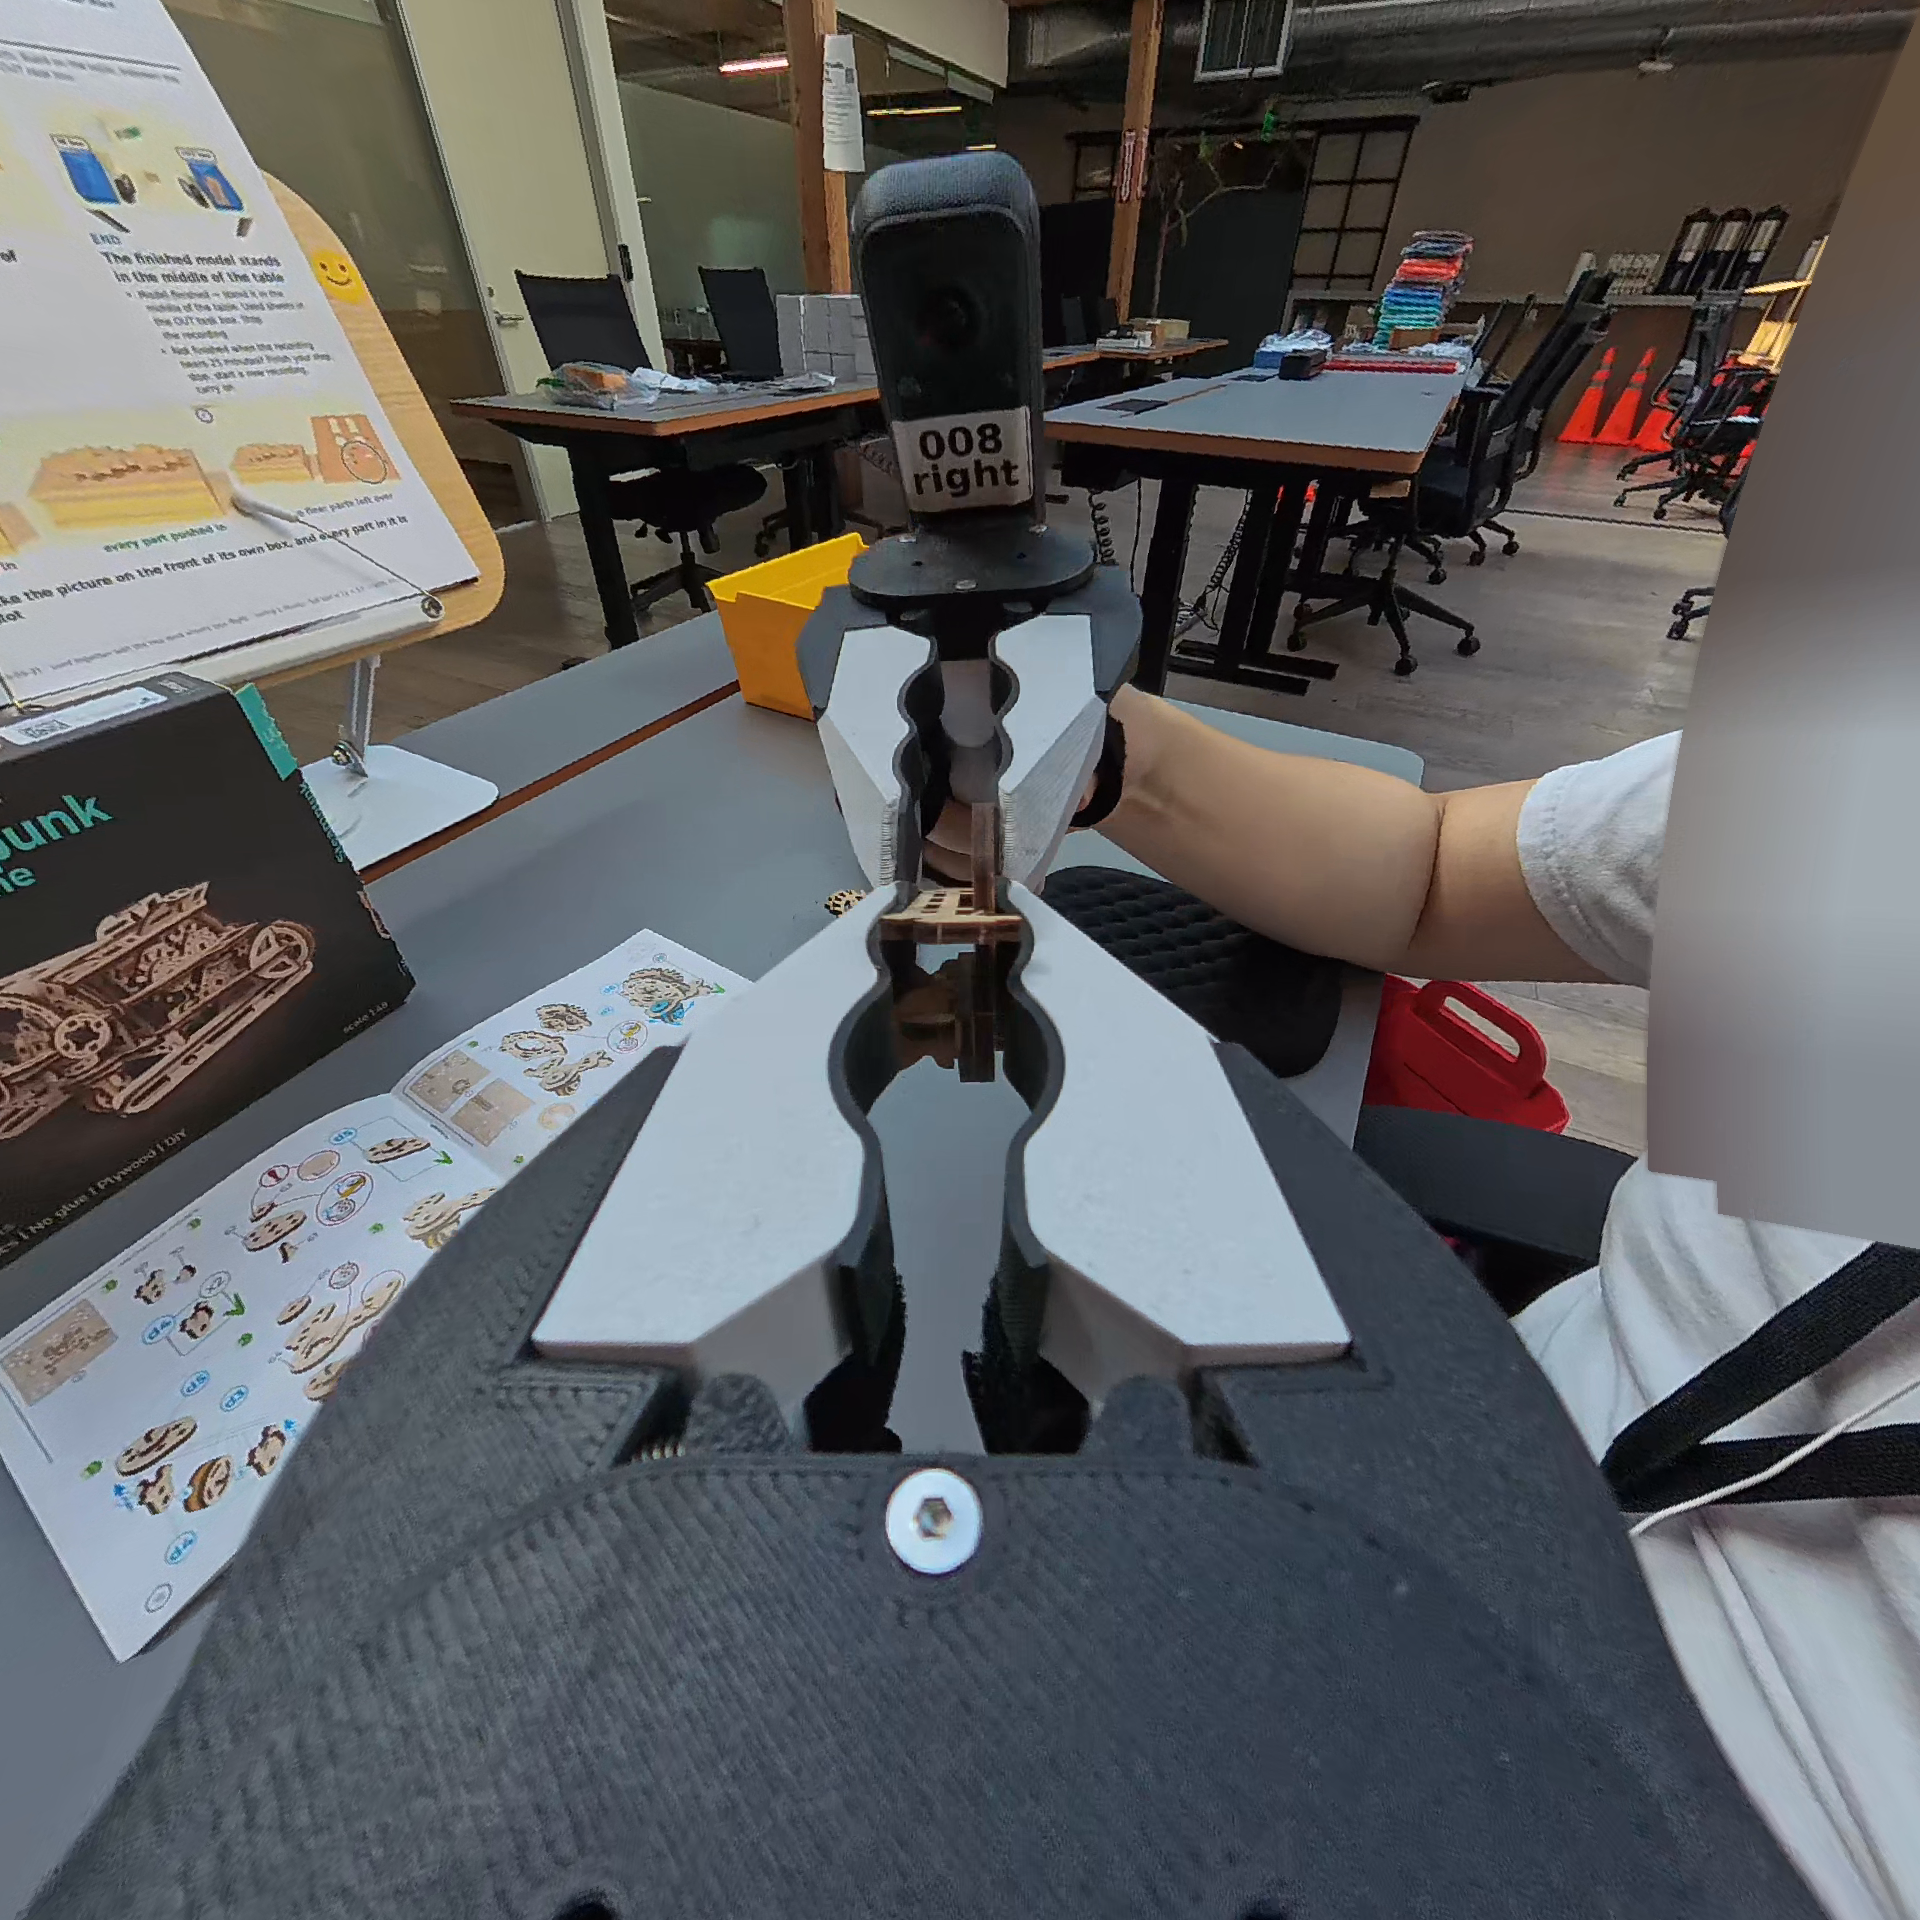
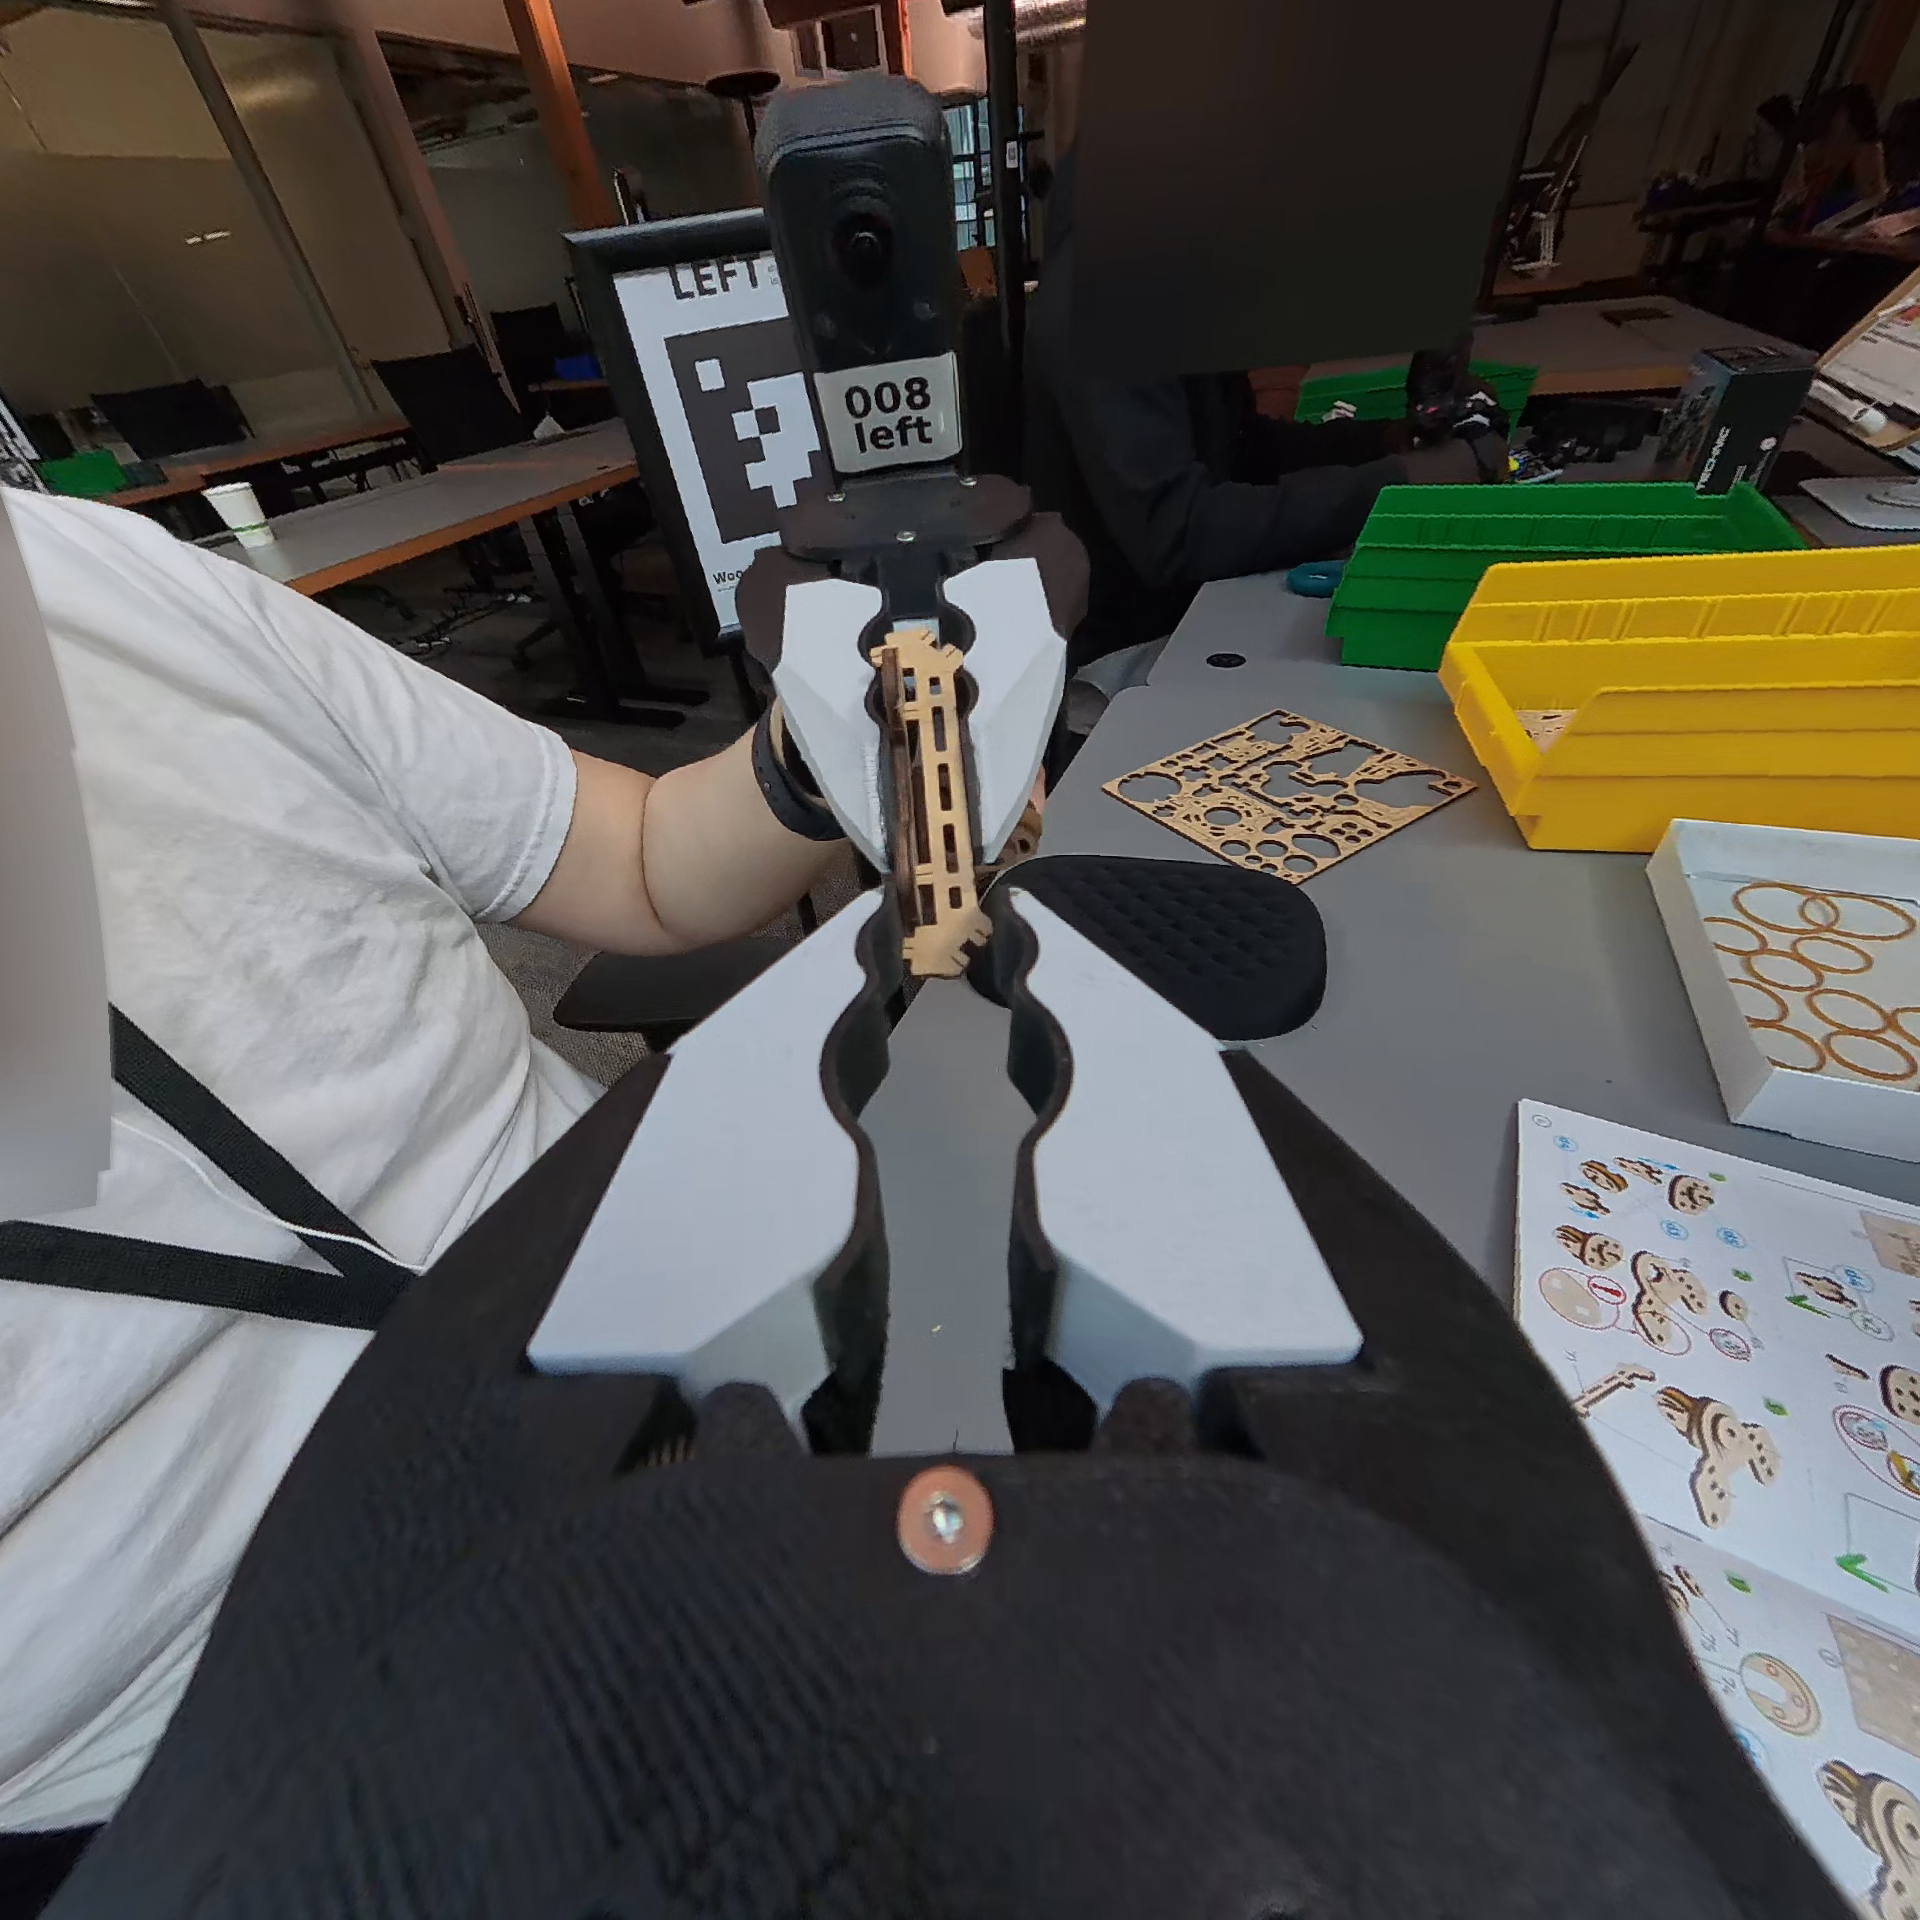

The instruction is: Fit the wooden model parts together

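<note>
The wooden model part (image 2: 928, 810), a slotted plywood strip with notched ends, sits pinched in the left claw (image 2: 930, 868), tip to tip with the right claw (image 2: 940, 935), above the near edge of the grey desk (image 2: 1455, 987). Only the right wrist view shows its flat face; the left wrist view gives it edge-on (image 1: 951, 914) at the left claw (image 1: 951, 935), with the right claw (image 1: 961, 842) pressed on a thin upright wooden piece (image 1: 982, 847). At 2 o'clock lies a punched-out plywood sheet (image 2: 1288, 795), beyond it ribbed yellow bins (image 2: 1683, 717). A glossy instruction booklet (image 1: 312, 1226) spreads at 8 o'clock.
</note>
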`<state>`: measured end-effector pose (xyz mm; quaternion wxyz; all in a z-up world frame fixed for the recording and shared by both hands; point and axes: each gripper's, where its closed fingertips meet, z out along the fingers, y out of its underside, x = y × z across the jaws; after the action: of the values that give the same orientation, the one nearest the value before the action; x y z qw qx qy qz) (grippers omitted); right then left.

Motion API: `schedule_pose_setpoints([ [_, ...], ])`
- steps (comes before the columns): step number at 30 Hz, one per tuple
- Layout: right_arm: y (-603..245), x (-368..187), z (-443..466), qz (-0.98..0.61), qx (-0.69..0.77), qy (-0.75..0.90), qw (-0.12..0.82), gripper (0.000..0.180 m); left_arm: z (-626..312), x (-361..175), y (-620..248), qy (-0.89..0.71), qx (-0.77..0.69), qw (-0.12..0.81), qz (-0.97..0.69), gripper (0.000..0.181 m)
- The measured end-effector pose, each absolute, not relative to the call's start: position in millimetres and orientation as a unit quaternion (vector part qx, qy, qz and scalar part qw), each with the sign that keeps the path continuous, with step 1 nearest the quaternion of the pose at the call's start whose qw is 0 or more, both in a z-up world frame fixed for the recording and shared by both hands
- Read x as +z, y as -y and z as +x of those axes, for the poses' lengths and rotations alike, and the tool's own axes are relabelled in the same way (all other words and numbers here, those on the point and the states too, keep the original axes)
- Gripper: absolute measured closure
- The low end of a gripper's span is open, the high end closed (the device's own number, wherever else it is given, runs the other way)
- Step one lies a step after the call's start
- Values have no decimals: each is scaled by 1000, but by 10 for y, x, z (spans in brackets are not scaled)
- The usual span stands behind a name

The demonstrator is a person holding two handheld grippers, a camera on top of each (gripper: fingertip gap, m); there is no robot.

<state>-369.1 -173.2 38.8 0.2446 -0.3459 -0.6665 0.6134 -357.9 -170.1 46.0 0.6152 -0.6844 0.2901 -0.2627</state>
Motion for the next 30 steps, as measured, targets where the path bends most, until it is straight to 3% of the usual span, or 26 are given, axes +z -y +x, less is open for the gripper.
schedule_pose_setpoints([
  [17, 1838, 422, -3568, -301, 566, 713, 286, 165, -3440, 509, 1812, -332, -222, 640, -657, 169],
  [30, 1979, 336, -3504, -274, 576, 732, 239, 166, -3391, 448, 1920, -343, -258, 619, -657, 168],
])
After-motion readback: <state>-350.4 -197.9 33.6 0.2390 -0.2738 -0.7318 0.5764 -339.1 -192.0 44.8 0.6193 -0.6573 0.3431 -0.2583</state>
